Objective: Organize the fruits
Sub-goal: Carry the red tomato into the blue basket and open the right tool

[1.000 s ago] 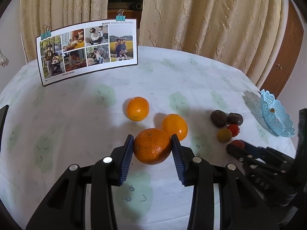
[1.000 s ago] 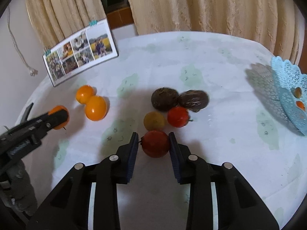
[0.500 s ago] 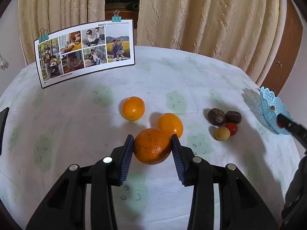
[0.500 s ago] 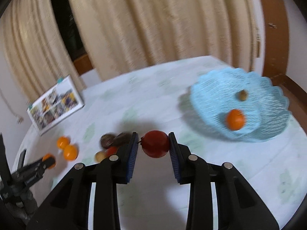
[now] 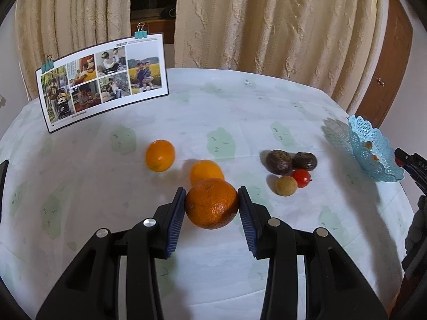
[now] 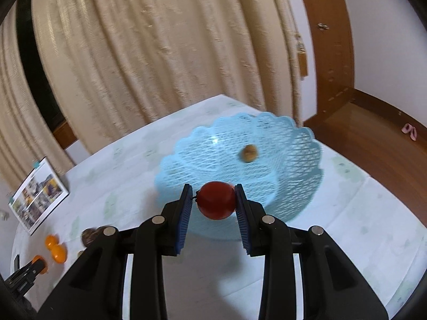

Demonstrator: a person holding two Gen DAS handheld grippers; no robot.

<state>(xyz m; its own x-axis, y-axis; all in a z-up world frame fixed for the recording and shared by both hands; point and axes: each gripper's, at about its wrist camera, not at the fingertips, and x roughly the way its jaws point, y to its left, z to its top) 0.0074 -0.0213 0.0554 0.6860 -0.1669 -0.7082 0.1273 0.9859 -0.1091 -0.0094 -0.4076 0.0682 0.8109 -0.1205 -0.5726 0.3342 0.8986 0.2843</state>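
Two oranges (image 5: 160, 155) lie loose near the tabletop's middle; a third, bigger orange (image 5: 211, 203) sits clamped between the blue pads of the left gripper (image 5: 212, 209), above the cloth. Four small fruits (image 5: 290, 172) cluster toward the right edge. A blue basket (image 5: 373, 144) stands at the far right edge, a photo card (image 5: 104, 78) at the back left.

Right wrist view: right gripper (image 6: 214, 200) pinches a red fruit (image 6: 216, 200) over the near rim of the basket (image 6: 293, 160). One brownish fruit (image 6: 249, 153) lies inside. Picture blurred.
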